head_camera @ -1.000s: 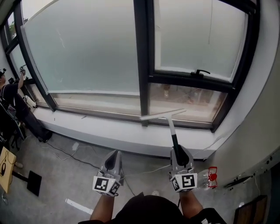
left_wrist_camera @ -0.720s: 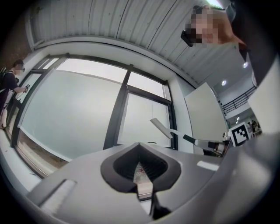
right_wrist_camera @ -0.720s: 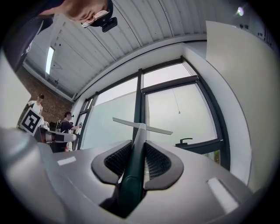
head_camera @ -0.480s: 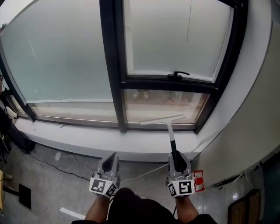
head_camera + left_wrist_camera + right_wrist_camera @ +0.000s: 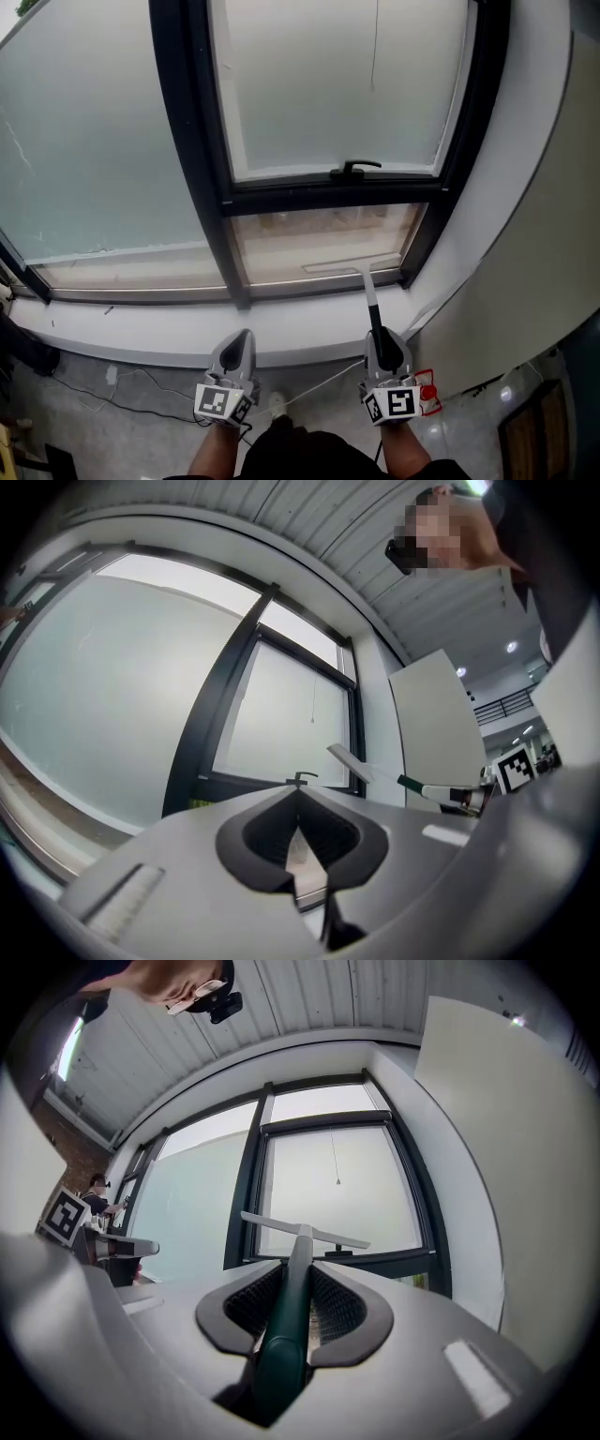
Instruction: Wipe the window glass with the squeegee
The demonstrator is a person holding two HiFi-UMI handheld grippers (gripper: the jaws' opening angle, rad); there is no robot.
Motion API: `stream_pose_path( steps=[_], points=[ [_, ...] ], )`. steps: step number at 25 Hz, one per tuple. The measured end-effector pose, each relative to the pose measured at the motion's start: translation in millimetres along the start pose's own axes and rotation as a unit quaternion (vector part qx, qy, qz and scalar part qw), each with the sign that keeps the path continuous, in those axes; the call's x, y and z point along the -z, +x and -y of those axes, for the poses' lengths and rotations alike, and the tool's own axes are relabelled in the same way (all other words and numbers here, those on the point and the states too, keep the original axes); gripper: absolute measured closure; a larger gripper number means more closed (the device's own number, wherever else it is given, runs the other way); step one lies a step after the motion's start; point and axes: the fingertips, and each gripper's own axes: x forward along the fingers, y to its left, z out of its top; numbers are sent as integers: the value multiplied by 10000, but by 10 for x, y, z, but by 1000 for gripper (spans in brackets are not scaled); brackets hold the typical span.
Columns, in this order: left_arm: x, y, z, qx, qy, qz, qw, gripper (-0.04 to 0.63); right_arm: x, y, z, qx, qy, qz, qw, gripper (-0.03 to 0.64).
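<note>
With the right hand-held gripper (image 5: 379, 339) clamped on the squeegee (image 5: 354, 266), its blade ahead and seemingly short of the window glass (image 5: 309, 236), the approach looks unfinished and next calls for pressing it on, while the left hand-held gripper (image 5: 240, 342) alongside is closed on nothing.

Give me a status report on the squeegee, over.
Right gripper shut on squeegee. Left gripper shut, empty. Blade near lower pane bottom edge. Nothing blocking.
</note>
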Motion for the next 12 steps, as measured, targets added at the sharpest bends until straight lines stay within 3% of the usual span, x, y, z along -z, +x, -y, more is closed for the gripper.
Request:
stream_pose_path(
  steps=[6, 12],
  points=[
    [-53, 565, -484, 140, 7, 49, 9999, 597, -89, 664, -22, 129, -207, 103, 9996, 518],
    [-202, 1156, -725, 605, 163, 127, 9980, 597, -129, 1189, -11, 441, -233, 170, 9986, 518]
  ],
)
